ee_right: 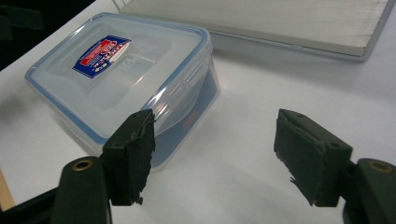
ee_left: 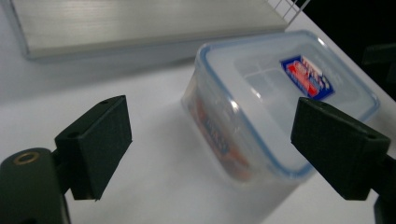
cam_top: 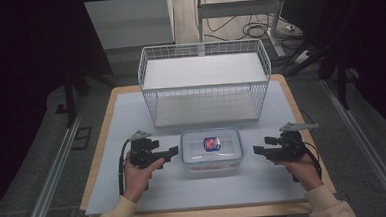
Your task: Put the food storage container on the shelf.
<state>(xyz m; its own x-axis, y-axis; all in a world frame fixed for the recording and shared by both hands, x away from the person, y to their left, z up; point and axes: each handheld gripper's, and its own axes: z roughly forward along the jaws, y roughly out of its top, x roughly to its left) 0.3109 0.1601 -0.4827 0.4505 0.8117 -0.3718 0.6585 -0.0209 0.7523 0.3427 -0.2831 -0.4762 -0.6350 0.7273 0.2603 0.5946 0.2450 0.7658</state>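
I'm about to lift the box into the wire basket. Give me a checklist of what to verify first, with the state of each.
1. Lid sits on the box: ok, flat on top; whether it is latched, cannot tell.
2. Left tool open: ok, jaws stand wide, nothing between them.
3. Right tool open: ok, jaws wide, nothing held.
4. Tools on opposite sides of the box: ok, one at each short end, both apart from it.
5. Basket has room: ok, nothing inside it.
6. Box contents secure: cannot tell, something orange shows through the wall.
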